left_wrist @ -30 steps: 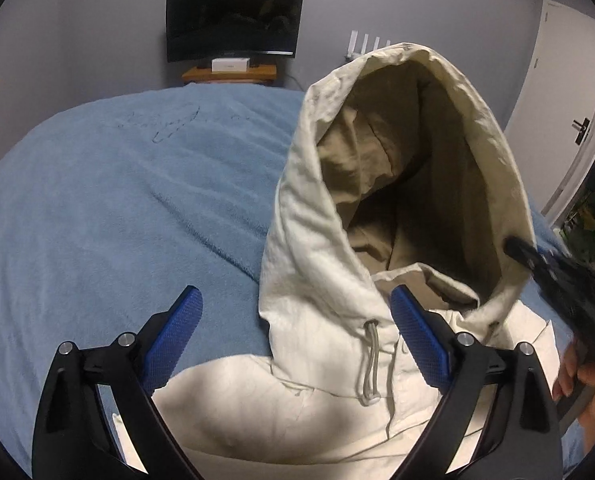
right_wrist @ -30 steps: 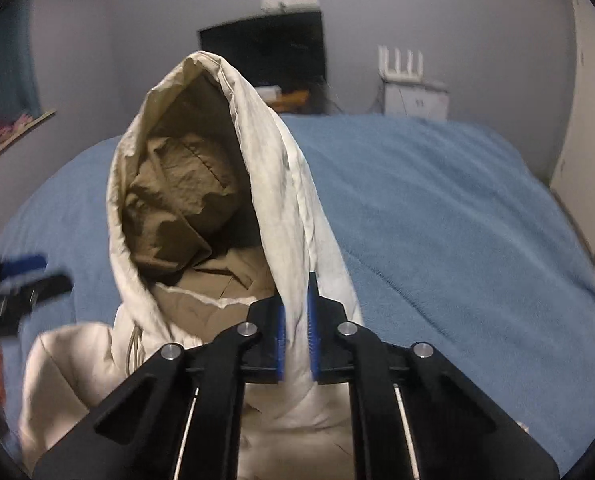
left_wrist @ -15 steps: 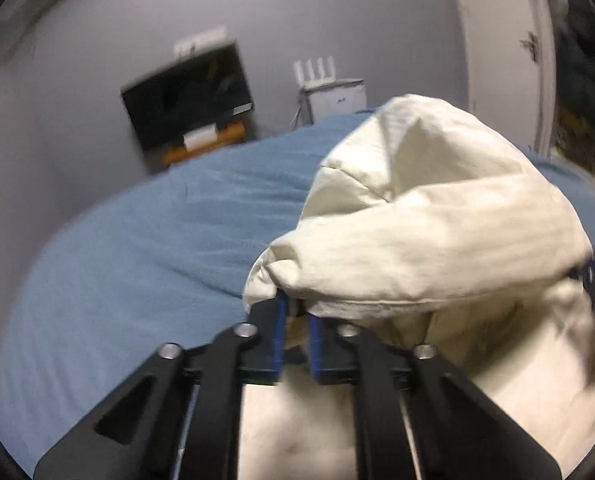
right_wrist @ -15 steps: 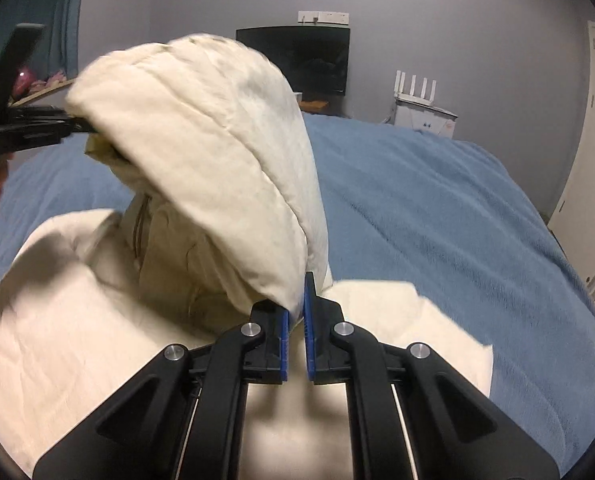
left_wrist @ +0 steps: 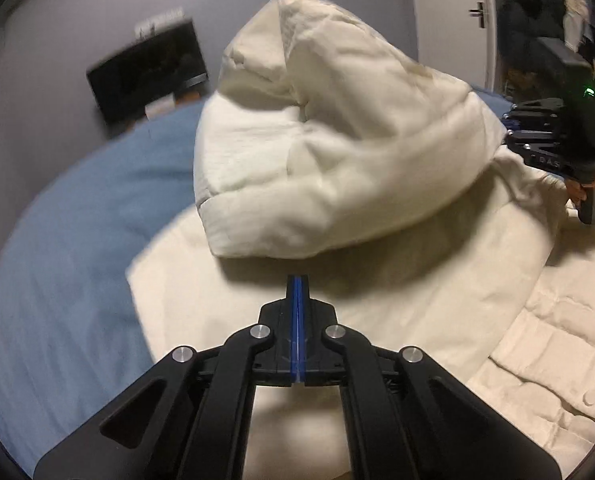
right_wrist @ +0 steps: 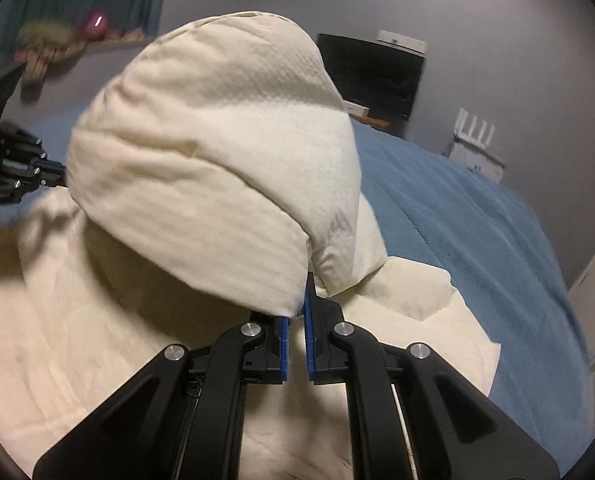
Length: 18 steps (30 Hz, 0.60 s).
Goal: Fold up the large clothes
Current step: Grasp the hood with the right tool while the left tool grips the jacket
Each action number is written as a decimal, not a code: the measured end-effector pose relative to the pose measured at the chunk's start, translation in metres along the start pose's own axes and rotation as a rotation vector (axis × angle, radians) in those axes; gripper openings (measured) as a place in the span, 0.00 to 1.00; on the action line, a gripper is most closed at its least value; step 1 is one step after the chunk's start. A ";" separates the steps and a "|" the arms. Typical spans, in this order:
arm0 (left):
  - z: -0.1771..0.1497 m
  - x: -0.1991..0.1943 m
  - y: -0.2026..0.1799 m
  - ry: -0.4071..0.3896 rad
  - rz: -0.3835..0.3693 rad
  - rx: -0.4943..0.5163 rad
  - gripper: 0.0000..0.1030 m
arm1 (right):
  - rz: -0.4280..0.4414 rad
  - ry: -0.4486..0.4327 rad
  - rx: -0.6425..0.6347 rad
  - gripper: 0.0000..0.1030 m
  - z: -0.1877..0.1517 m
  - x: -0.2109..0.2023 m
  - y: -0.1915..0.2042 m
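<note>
A cream hooded jacket [left_wrist: 437, 300] lies spread on the blue bed [left_wrist: 57, 260]. Its hood [left_wrist: 329, 152] is lifted and tipped forward over the jacket's body; it also shows in the right wrist view [right_wrist: 217, 168]. My left gripper [left_wrist: 297, 280] is shut, its blue pads pressed together, just below the hood's edge with no cloth visible between them. From the right wrist view its tips touch the hood's left edge [right_wrist: 53, 172]. My right gripper [right_wrist: 303, 300] is shut on the hood's lower right edge.
A dark monitor [left_wrist: 149, 68] stands on a shelf against the grey wall behind the bed. A white router [right_wrist: 473, 144] stands to the right of it. A white door [left_wrist: 457, 20] is at the right. Blue bedding lies around the jacket.
The left gripper closed at the hood's left edge. Both grippers swung the upright hood forward and down over the jacket's body, so its outer side now faces up.
</note>
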<state>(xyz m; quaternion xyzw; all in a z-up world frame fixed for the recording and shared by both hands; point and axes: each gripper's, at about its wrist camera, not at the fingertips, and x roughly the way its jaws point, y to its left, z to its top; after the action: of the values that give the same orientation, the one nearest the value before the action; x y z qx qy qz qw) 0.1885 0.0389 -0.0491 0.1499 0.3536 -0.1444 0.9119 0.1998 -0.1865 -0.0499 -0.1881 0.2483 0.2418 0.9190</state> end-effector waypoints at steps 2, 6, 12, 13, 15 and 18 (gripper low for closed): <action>0.001 0.002 0.001 0.002 -0.035 -0.028 0.01 | -0.003 0.017 -0.023 0.04 -0.007 0.004 0.009; 0.011 -0.013 -0.001 -0.039 -0.095 -0.022 0.53 | 0.002 0.036 -0.033 0.04 -0.013 0.008 0.010; 0.038 -0.016 0.002 -0.037 -0.227 -0.105 0.67 | 0.022 0.051 -0.006 0.08 -0.007 0.018 -0.008; 0.045 -0.016 0.001 -0.043 -0.246 -0.119 0.68 | 0.026 0.059 0.005 0.10 -0.006 0.018 -0.009; 0.056 -0.011 0.000 -0.054 -0.264 -0.151 0.68 | 0.031 0.069 0.015 0.23 -0.005 0.019 -0.012; 0.075 0.002 -0.001 -0.068 -0.306 -0.212 0.70 | 0.047 0.087 0.020 0.50 -0.007 0.016 -0.013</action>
<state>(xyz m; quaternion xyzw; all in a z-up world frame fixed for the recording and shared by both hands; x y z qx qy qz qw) 0.2344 0.0091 0.0027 -0.0078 0.3544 -0.2484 0.9015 0.2163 -0.1950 -0.0618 -0.1835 0.2947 0.2525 0.9032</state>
